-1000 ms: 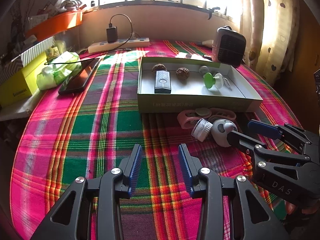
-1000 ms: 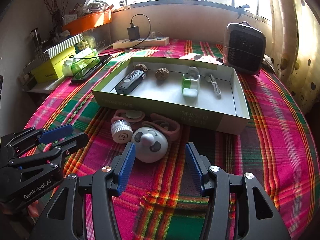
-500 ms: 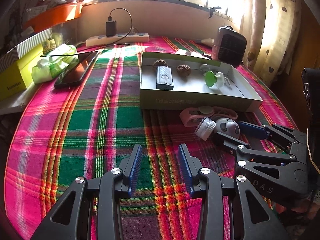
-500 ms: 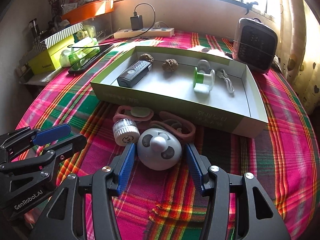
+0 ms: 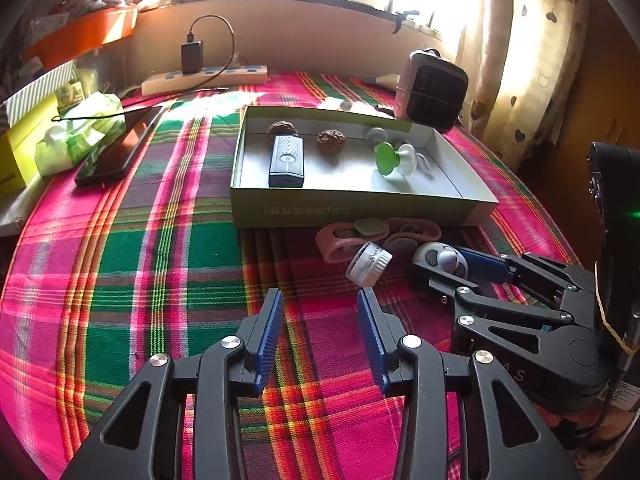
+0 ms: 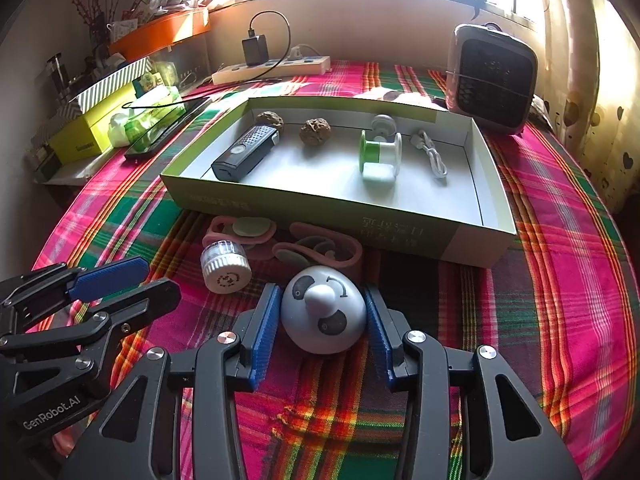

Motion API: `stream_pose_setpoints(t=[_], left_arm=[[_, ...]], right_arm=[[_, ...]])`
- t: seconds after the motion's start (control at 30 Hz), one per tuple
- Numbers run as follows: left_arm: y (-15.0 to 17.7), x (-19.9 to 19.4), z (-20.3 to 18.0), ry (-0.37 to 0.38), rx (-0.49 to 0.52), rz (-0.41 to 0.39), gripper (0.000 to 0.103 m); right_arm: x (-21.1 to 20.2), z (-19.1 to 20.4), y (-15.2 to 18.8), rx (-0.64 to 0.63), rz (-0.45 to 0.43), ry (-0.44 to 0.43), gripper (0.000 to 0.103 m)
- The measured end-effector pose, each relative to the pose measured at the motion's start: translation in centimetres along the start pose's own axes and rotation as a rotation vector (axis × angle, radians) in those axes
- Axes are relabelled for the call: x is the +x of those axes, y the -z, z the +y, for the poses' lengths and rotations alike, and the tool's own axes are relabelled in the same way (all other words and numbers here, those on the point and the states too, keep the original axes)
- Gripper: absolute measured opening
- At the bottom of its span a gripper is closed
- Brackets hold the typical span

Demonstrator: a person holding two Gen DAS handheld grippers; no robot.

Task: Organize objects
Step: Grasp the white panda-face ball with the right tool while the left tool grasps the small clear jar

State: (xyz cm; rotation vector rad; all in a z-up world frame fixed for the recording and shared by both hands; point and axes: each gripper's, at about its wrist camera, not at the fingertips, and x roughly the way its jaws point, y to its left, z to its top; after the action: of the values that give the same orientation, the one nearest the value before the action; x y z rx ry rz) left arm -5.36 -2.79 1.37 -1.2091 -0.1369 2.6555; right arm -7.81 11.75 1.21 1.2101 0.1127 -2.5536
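Note:
A round white gadget with a panda face (image 6: 324, 320) lies on the plaid cloth in front of the open green-and-white box (image 6: 400, 236). My right gripper (image 6: 322, 296) is closing, and its blue pads (image 6: 264, 332) touch the gadget's two sides. The left wrist view shows the same grip (image 5: 444, 268) on the gadget (image 5: 438, 258). A small white jar (image 6: 226, 266) and pink straps (image 6: 320, 250) lie just beyond. My left gripper (image 5: 320, 300) is opening over bare cloth with nothing between its fingers. The box holds a dark remote (image 6: 246, 154), two walnuts and a green spool (image 6: 378, 156).
A small dark heater (image 6: 492, 80) stands behind the box at the right. A power strip with a charger (image 6: 272, 66) lies along the back wall. A phone (image 5: 116, 148), a tissue pack (image 5: 80, 132) and a yellow box (image 6: 92, 132) crowd the left edge.
My right gripper has moved forward around the panda gadget and its jaws have come in onto its sides. The left gripper has stayed in place and its jaws have widened slightly.

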Motion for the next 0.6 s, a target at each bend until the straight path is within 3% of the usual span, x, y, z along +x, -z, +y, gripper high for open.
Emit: stream_pose_setpoints(t=[0.23,0.6], left_arm=[[-0.5,0.7,-1.0,0.048,0.024,0.012,0.04],[-1.4,2.4,-2.0,0.021,0.037,0.033,0.04]], right_arm=[[-0.4,-0.9,0.2,0.009,-0.007,0.007,0.043],[-0.8,-2.8,0.6,0.042,-0.005,0.004,0.043]])
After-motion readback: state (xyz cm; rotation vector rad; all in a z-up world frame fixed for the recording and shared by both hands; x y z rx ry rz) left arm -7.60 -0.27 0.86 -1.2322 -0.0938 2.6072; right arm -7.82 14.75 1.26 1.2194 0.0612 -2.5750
